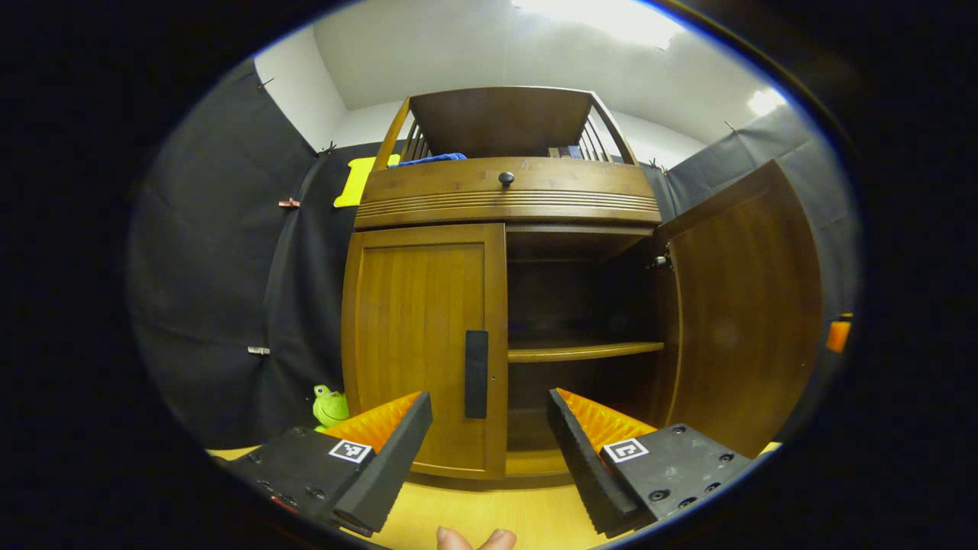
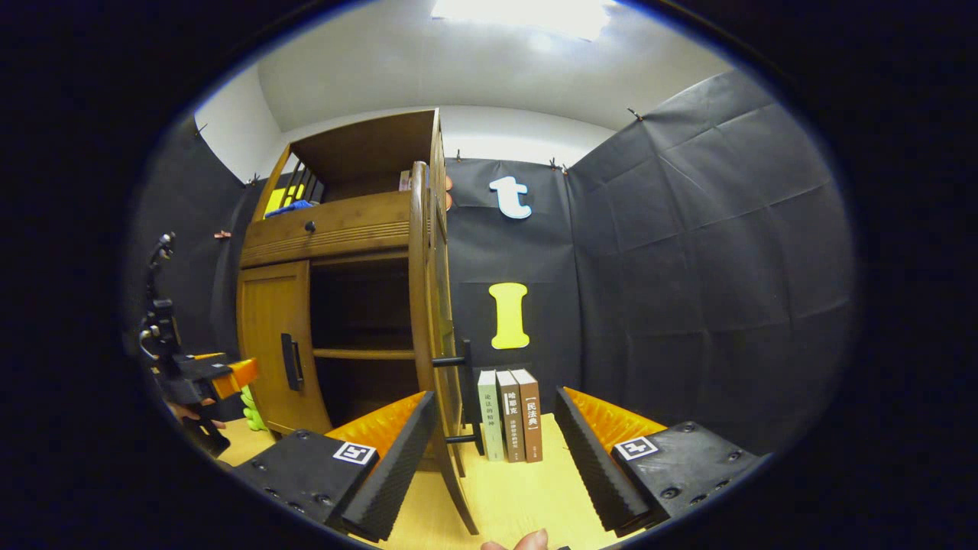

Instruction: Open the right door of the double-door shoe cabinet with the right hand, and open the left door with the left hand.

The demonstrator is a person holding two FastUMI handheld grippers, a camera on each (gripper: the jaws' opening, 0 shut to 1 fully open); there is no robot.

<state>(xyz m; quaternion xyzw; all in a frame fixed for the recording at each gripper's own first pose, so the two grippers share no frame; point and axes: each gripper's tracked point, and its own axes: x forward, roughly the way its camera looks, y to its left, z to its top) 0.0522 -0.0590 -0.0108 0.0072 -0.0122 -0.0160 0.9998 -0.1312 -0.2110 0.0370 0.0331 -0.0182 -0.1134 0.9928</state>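
**A:** Looking along the left gripper (image 1: 489, 451), its fingers (image 1: 390, 451) are spread wide with nothing between them. Straight ahead, framed by them, sits the dark handle (image 1: 476, 374) of the left door (image 1: 424, 347), and that door's shut flat against the shoe cabinet (image 1: 508, 195). Not touching it, as far as I can tell.

**B:** Same deal on the right gripper (image 2: 495, 451): fingers (image 2: 393, 458) wide apart, holding nothing. The right door (image 2: 429, 305) is swung out toward the camera, edge-on, and its handle (image 2: 466, 389) sticks out just beyond the gap between the fingers.

**A:** Yep, in the left gripper view the right door stands wide open, so you see a shelf (image 1: 584, 351) inside. Drawer with a round knob (image 1: 506, 178) above both doors, something blue (image 1: 428, 159) on top, a green toy (image 1: 330, 406) by the cabinet's left foot.

**B:** Right gripper view has three books (image 2: 510, 415) standing upright on the wooden floor (image 2: 512, 496) just beside the open door, against the black wall.
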